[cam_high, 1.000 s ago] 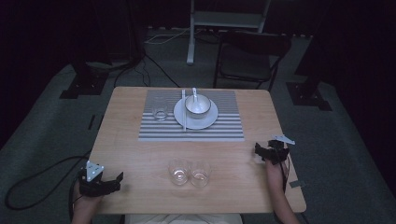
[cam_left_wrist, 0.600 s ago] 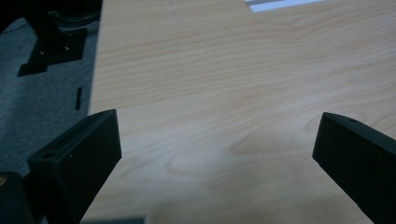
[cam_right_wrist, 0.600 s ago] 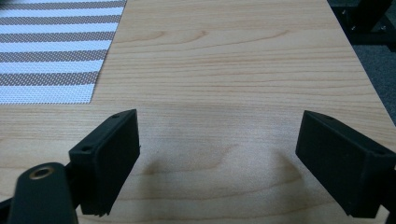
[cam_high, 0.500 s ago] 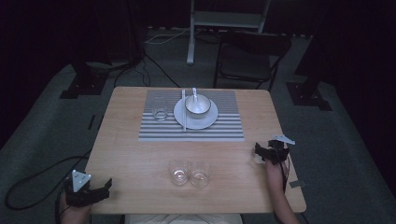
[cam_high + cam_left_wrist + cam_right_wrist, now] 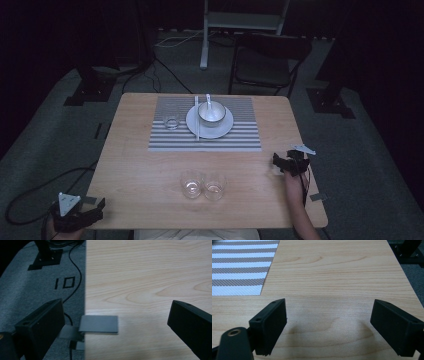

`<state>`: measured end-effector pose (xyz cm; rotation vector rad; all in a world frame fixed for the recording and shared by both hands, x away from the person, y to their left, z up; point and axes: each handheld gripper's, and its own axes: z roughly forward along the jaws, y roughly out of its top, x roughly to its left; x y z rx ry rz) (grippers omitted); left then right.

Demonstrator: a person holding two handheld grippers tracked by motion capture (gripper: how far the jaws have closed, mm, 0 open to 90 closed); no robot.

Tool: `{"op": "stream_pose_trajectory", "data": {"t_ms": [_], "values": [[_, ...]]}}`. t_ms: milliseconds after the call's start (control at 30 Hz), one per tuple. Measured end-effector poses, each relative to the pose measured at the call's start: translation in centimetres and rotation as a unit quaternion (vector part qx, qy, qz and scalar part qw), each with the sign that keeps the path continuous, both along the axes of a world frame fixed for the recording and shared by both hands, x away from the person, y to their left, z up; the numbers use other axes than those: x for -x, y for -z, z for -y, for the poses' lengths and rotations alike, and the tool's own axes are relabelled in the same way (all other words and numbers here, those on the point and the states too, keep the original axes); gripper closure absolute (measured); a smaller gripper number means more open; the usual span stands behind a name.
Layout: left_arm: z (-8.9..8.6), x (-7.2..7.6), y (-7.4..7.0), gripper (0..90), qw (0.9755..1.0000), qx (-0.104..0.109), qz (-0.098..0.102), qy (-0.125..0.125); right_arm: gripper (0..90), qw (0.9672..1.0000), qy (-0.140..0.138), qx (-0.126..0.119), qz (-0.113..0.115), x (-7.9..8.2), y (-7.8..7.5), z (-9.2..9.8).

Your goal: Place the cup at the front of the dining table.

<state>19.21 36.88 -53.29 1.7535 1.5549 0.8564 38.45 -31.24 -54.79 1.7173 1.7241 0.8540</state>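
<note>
My left gripper point(image 5: 95, 212) hangs off the table's front left corner, held by a hand. In the left gripper view, my left gripper point(image 5: 117, 315) is open, its jaws straddling the table's left edge with nothing between them. My right gripper point(image 5: 279, 163) rests low over the right side of the table. It is also open point(image 5: 329, 315), with bare wood between its jaws. Two empty glasses point(image 5: 190, 184) point(image 5: 213, 186) stand side by side near the front edge. A third glass point(image 5: 171, 121) stands on the striped placemat point(image 5: 240, 135).
A white plate point(image 5: 220, 130) on the placemat holds a bowl point(image 5: 211, 113) with a spoon, and chopsticks point(image 5: 196, 120) lie across its left rim. A grey tag point(image 5: 98, 324) sticks out at the table's left edge. A chair point(image 5: 265, 60) stands behind the table. Cables lie on the floor.
My left gripper has moved down and left, from over the table's front left area to off its corner. The right gripper has stayed in place.
</note>
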Motion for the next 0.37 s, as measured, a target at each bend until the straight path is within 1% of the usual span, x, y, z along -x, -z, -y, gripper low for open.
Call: {"op": "stream_pose_trajectory", "data": {"t_ms": [67, 100, 167, 233, 333, 367], "values": [[-0.6, 0.2, 0.1, 1.7, 0.9999, 0.011, 0.007, -0.007, 13.0, 1.0, 0.001, -0.001, -0.001, 0.0, 0.0, 0.0], [-0.6, 0.2, 0.1, 1.7, 0.9999, 0.011, 0.007, -0.007, 13.0, 1.0, 0.001, -0.001, -0.001, 0.0, 0.0, 0.0], [-1.1, 0.1, 0.4, 1.7, 0.9998, 0.0, 0.003, -0.017, 13.0, 1.0, 0.001, 0.0, 0.0, 0.0, 0.0, 0.0], [-1.4, 0.1, 0.6, 1.7, 0.9998, -0.004, -0.003, -0.021, 13.0, 1.0, 0.001, 0.0, 0.0, 0.0, 0.0, 0.0], [-1.6, 0.1, 0.6, 1.7, 0.9996, 0.001, -0.004, -0.027, 13.0, 1.0, 0.0, -0.001, 0.0, 0.0, 0.0, 0.0], [-1.6, 0.1, 0.5, 1.7, 0.9997, 0.004, -0.001, -0.026, 13.0, 1.0, 0.0, -0.002, 0.0, 0.0, 0.0, 0.0]]}}
